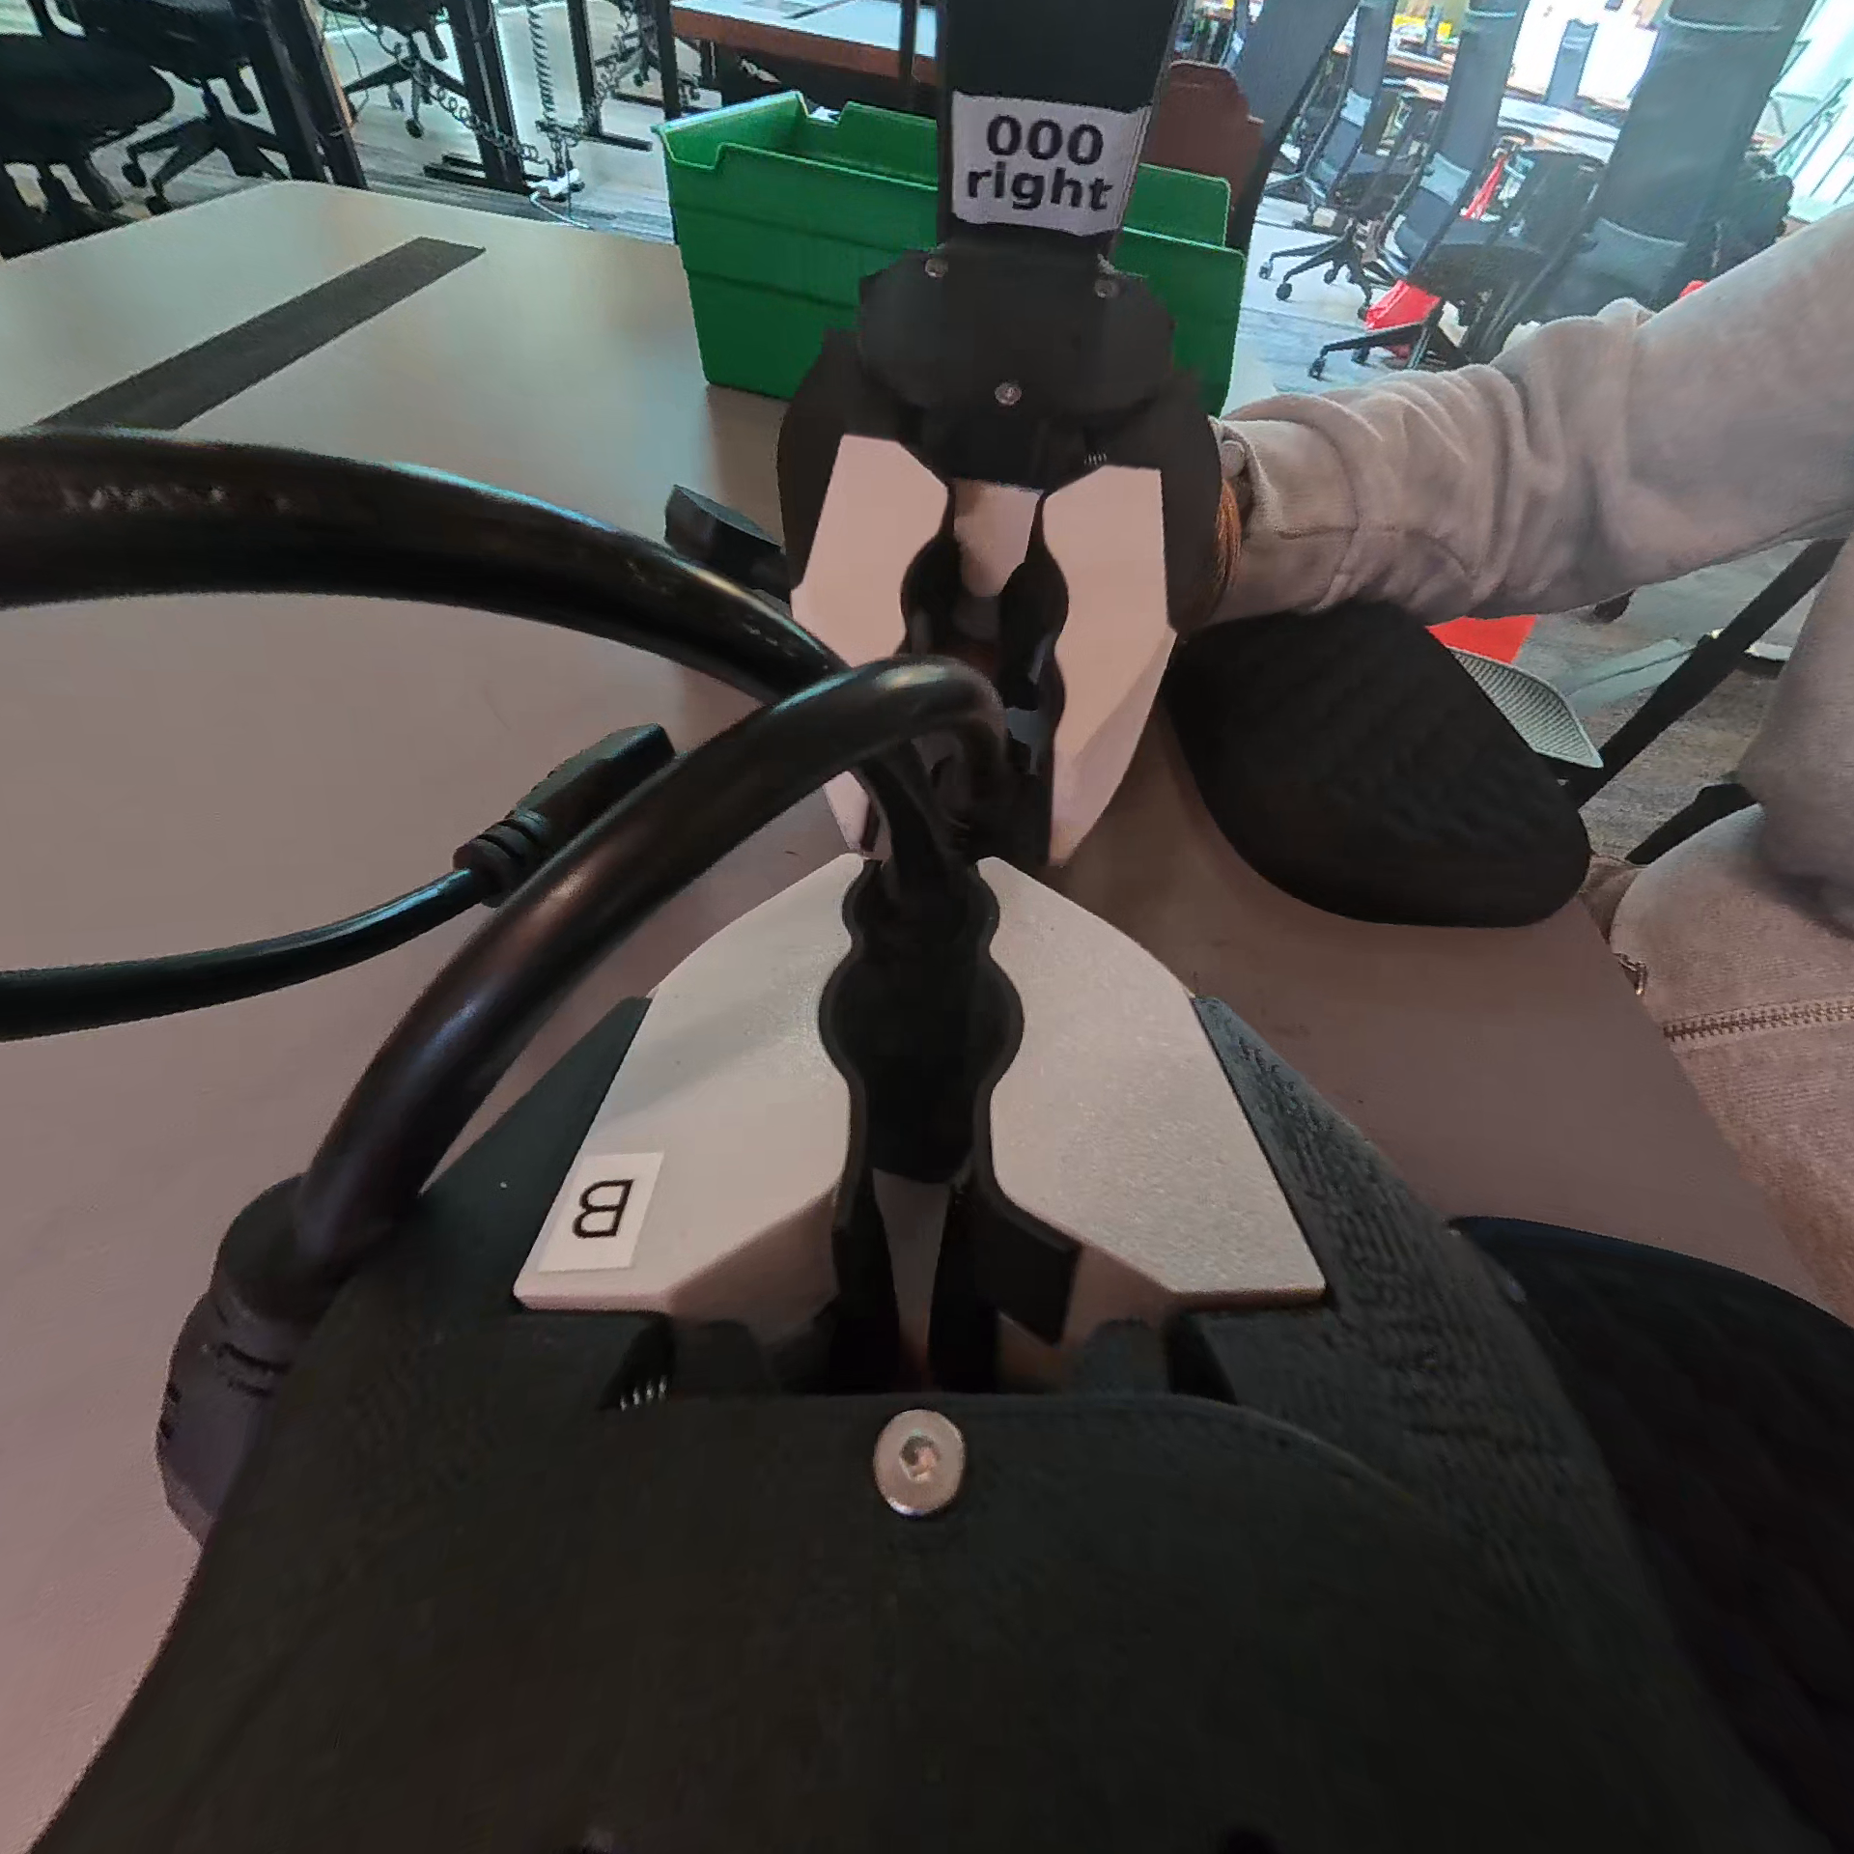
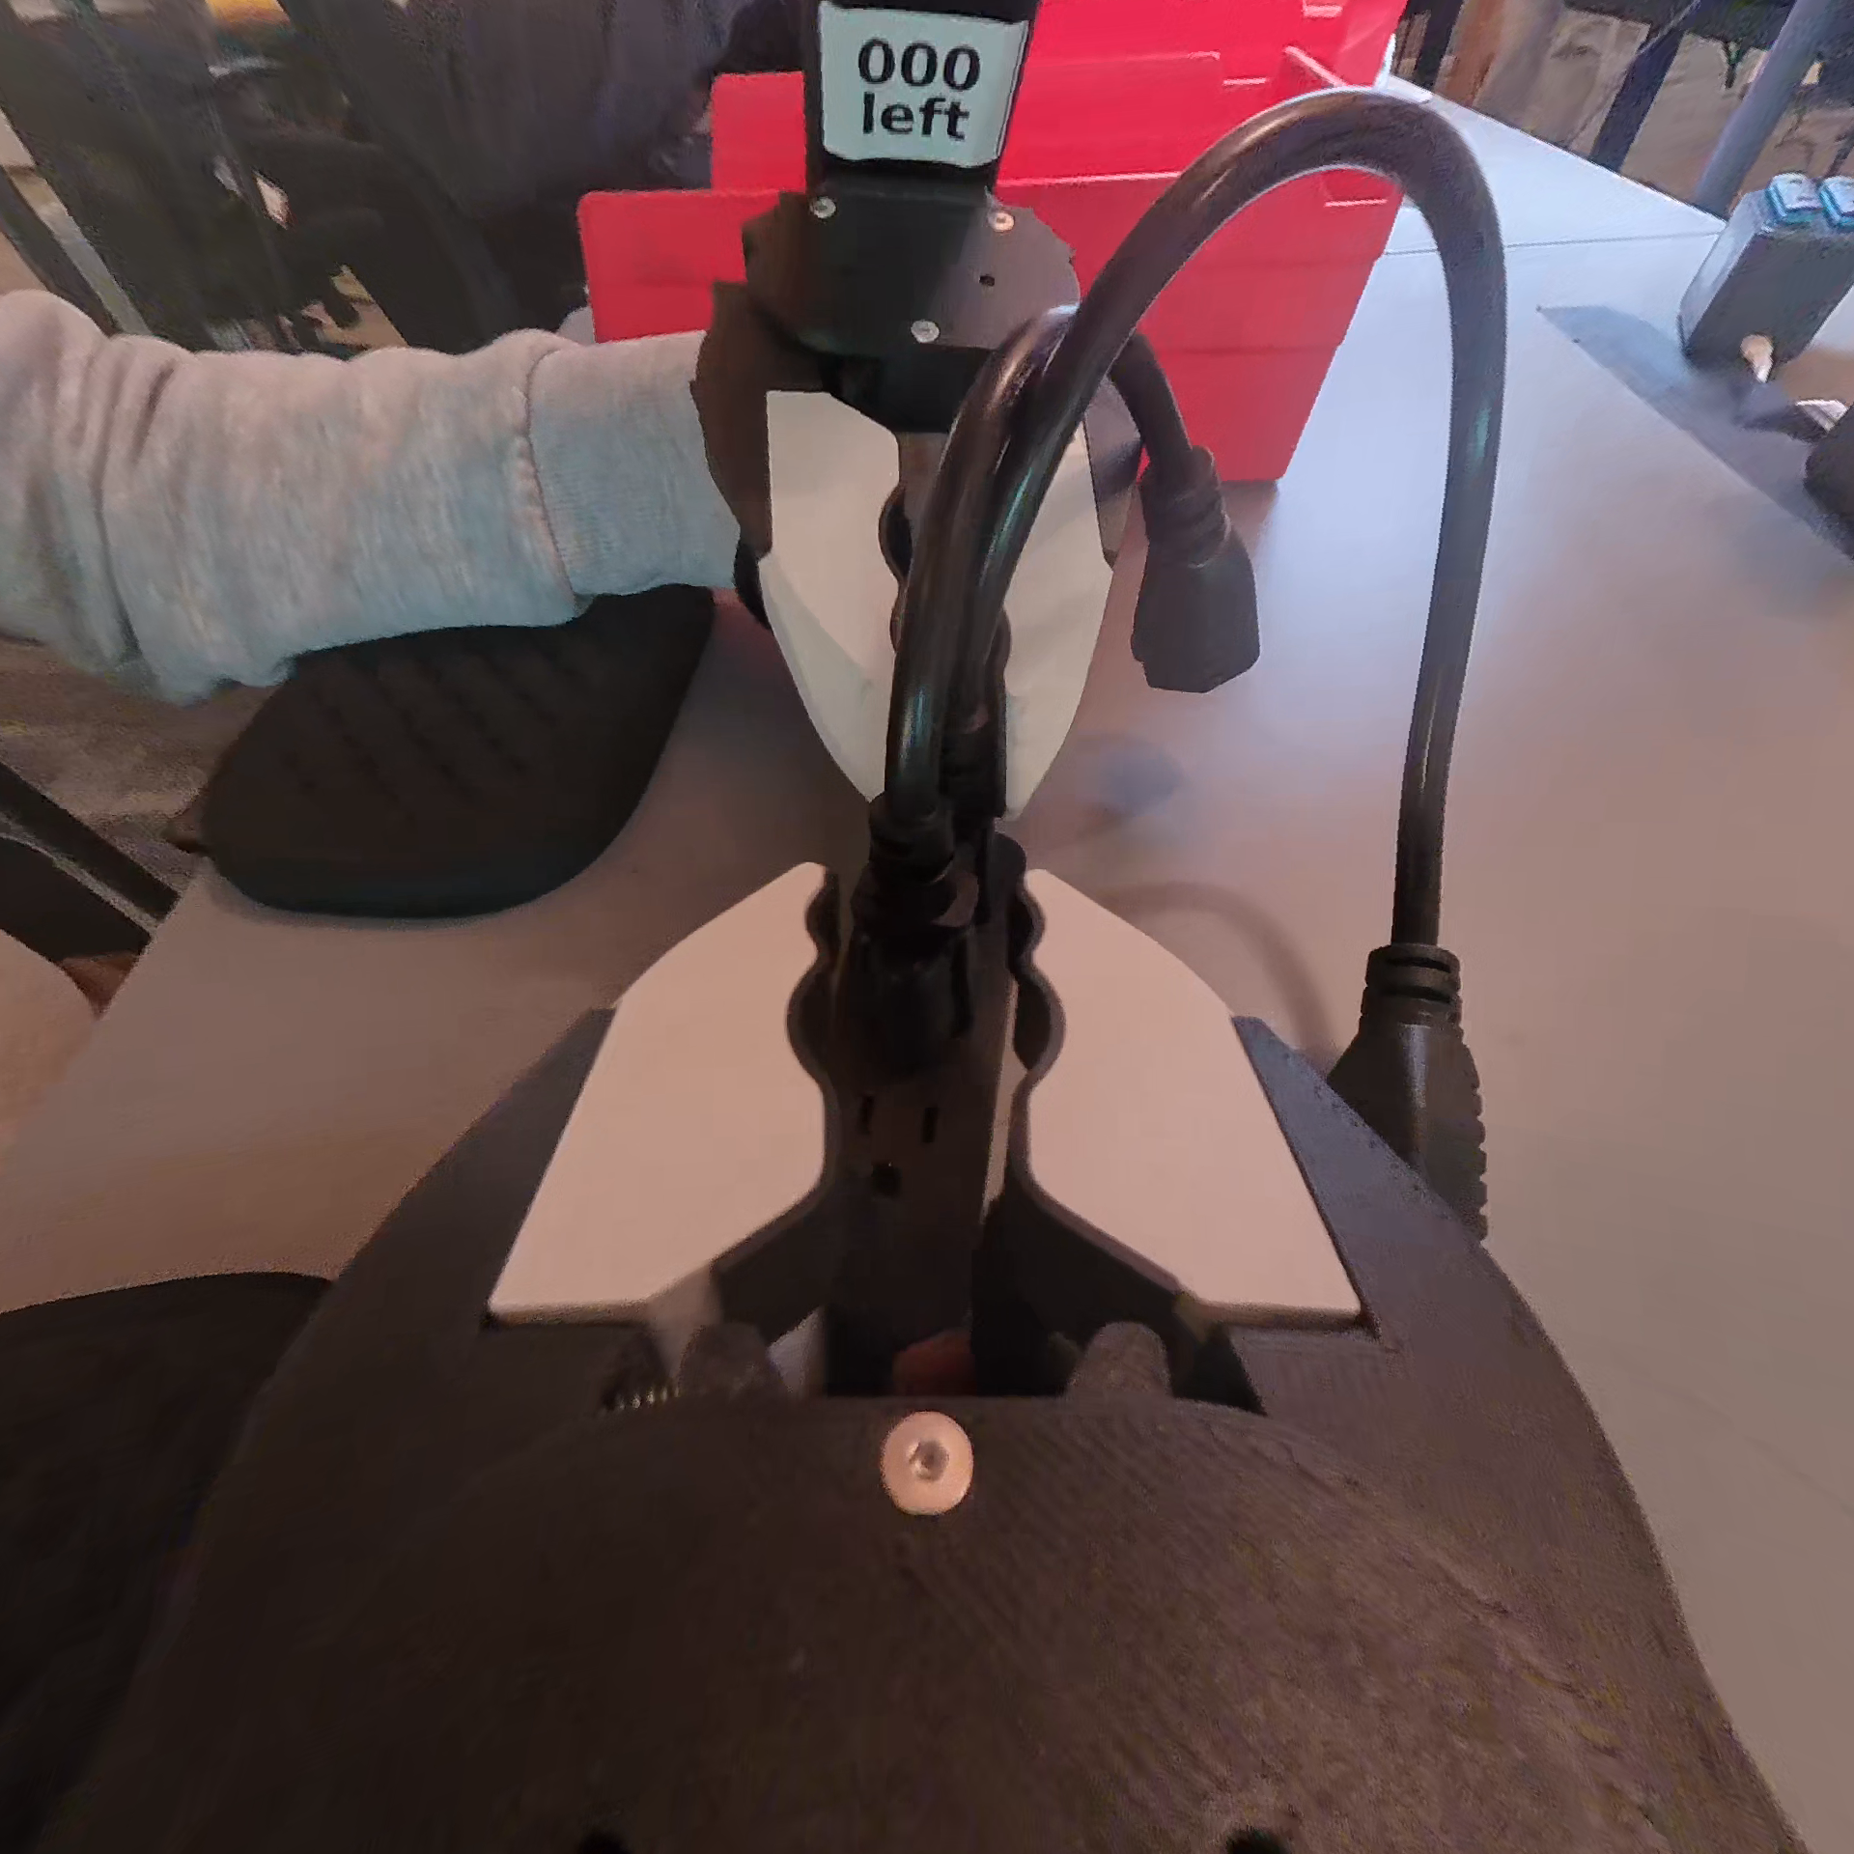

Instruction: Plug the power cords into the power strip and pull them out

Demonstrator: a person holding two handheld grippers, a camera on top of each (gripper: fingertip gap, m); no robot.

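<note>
My right gripper (image 2: 923,878) is shut on a black power strip (image 2: 893,1154), which lies between its fingers with outlets facing up. A black plug (image 2: 903,963) sits in the strip at the fingertips. My left gripper (image 2: 943,798) faces it tip to tip. In the left wrist view my left gripper (image 1: 923,873) is shut on the black plug (image 1: 923,1023), and the right gripper (image 1: 963,833) stands just beyond. The plug's cord (image 1: 482,963) loops up and back to the left. A thicker cord (image 2: 1445,502) arches over to a second plug (image 2: 1415,1084) beside the right finger.
A green bin (image 1: 803,231) stands behind the right gripper, a red bin (image 2: 1254,251) behind the left. A black pad (image 1: 1374,773) lies at the table edge under a grey sleeve (image 1: 1505,482). A loose cable connector (image 1: 572,793) lies on the table (image 1: 301,702). A grey device (image 2: 1776,261) sits far right.
</note>
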